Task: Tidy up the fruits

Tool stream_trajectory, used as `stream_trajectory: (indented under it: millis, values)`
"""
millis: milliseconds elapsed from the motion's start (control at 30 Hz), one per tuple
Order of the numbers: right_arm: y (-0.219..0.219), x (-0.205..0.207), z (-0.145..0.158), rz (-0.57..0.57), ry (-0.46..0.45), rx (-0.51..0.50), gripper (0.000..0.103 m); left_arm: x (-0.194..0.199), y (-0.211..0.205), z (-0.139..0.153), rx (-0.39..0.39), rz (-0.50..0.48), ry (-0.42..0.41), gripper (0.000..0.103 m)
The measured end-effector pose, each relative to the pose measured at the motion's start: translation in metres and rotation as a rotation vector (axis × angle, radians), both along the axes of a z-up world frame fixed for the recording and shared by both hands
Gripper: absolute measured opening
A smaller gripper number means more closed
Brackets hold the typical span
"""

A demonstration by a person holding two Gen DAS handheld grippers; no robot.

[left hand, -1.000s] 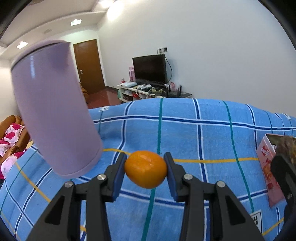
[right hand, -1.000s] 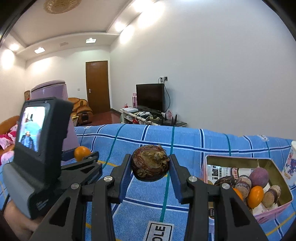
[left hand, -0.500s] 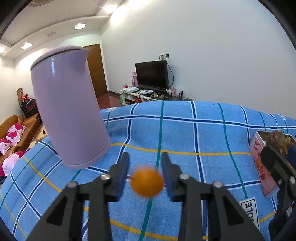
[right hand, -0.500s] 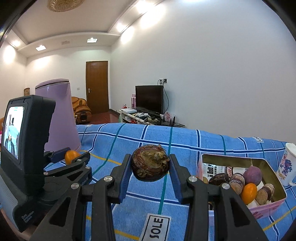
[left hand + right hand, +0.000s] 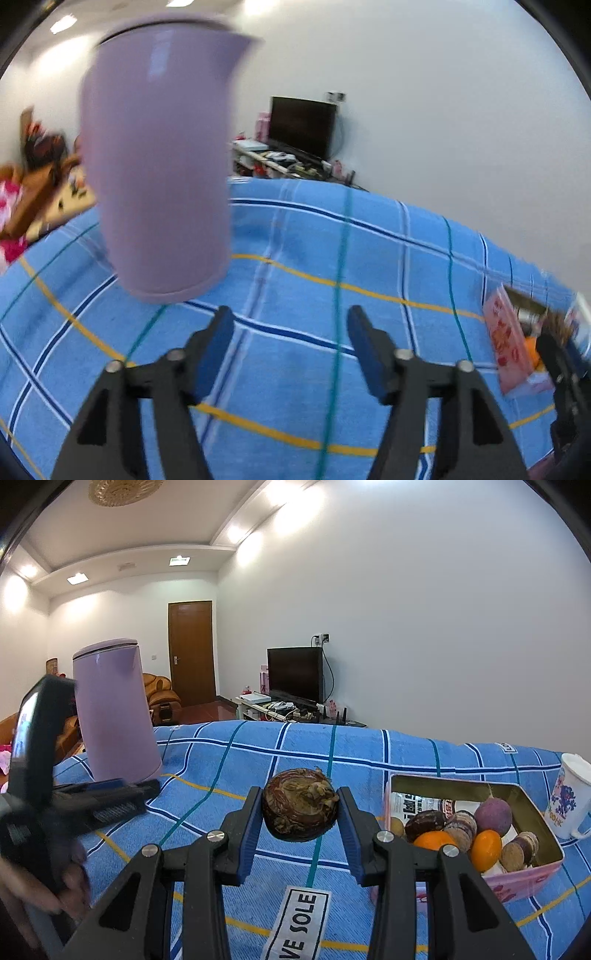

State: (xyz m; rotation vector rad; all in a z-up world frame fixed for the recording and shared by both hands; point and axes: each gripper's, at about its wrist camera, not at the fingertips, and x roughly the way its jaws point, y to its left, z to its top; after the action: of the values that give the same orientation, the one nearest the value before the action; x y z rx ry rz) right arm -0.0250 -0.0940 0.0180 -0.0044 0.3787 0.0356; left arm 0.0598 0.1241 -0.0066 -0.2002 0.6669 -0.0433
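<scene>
Cloth (image 5: 369, 753) in blue with white, navy, teal and yellow checks covered the whole table, and everything stood on it. Toward its far left corner rose the biggest thing, a lilac kettle (image 5: 112, 716), upright with its lid on. Near the right edge sat a pink tin box (image 5: 517, 882), open at the top, holding a heap of fruit: two oranges (image 5: 485, 843), a purple round one (image 5: 493, 810), a dark brown one and some cut brownish pieces. Just beyond the box, at the far right edge, a white mug (image 5: 567, 801) with a blue print stood upright. The left gripper (image 5: 290, 347), seen blurred in its own view, had just been opening its jaws; they stood spread with only bare cloth between the blue pads (image 5: 218, 339), and they pointed at the cloth just in front of the kettle's base. From the right wrist view the same tool appeared at the left edge, with a hand (image 5: 44, 890) wrapped around its grip. The right gripper (image 5: 301, 812) hung over the middle of the cloth, left of the box, pinching a dark brown, wrinkled round fruit (image 5: 300, 805) squarely between its two pads, clear of the cloth. A white tag reading "SOLE" (image 5: 299, 923) lay on the cloth at the near edge beneath it.
</scene>
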Motion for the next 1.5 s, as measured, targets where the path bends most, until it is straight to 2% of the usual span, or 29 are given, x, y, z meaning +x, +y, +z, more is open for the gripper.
stream_trajectory:
  millis: [100,200,300,367,400,467,533,667,767,900,967,1000,1100,1167,1200,1400,1500]
  values:
    - [-0.002,0.002,-0.001,0.004,0.011,0.014,0.042,-0.009,0.011,0.001,-0.054,-0.017,0.05,0.068]
    - [-0.006,0.003,-0.001,0.002,0.013,0.028,0.042,-0.05,-0.003,0.005,-0.082,-0.121,0.044,0.068]
    - [-0.008,0.004,-0.001,0.003,0.018,0.037,0.042,-0.105,-0.027,0.01,-0.026,-0.237,0.034,0.068]
    - [-0.009,0.004,-0.002,0.003,0.019,0.041,0.042,-0.143,-0.041,0.016,-0.011,-0.378,0.006,0.071]
    - [-0.009,0.004,-0.002,0.0,0.019,0.04,0.042,-0.157,-0.047,0.018,0.018,-0.424,-0.004,0.074]
    - [-0.012,0.003,-0.002,-0.005,0.016,0.039,0.042,-0.184,-0.062,0.015,0.119,-0.495,-0.016,0.075]
    - [-0.015,0.004,-0.001,-0.011,0.013,0.035,0.042,-0.195,-0.07,0.01,0.164,-0.523,-0.011,0.075]
    - [-0.023,0.003,0.0,-0.029,0.012,0.041,0.042,-0.192,-0.077,-0.016,0.163,-0.527,0.098,0.074]
    - [-0.026,-0.005,0.001,-0.028,0.006,0.03,0.042,-0.191,-0.074,-0.025,0.097,-0.538,0.125,0.074]
    - [-0.027,-0.022,0.002,-0.002,0.008,0.008,0.042,-0.197,-0.088,-0.027,0.154,-0.564,0.105,0.074]
    - [-0.027,-0.03,0.003,0.007,-0.001,-0.005,0.042,-0.197,-0.094,-0.032,0.148,-0.576,0.128,0.067]
    - [-0.028,-0.034,0.004,0.007,-0.007,-0.015,0.042,-0.194,-0.097,-0.038,0.149,-0.579,0.158,0.054]
    - [-0.032,-0.044,0.006,0.002,-0.025,-0.037,0.042,-0.195,-0.101,-0.044,0.188,-0.56,0.137,0.046]
    - [-0.037,-0.045,0.006,-0.004,-0.02,-0.03,0.042,-0.189,-0.099,-0.044,0.156,-0.551,0.14,0.042]
    - [-0.039,-0.044,0.006,-0.006,-0.015,-0.025,0.042,-0.189,-0.099,-0.044,0.15,-0.547,0.14,0.037]
    - [-0.05,-0.042,0.007,-0.015,-0.009,0.018,0.042,-0.188,-0.101,-0.044,0.164,-0.543,0.131,0.036]
    - [-0.052,-0.042,0.008,-0.002,-0.002,0.033,0.042,-0.186,-0.1,-0.031,0.163,-0.529,0.112,0.036]
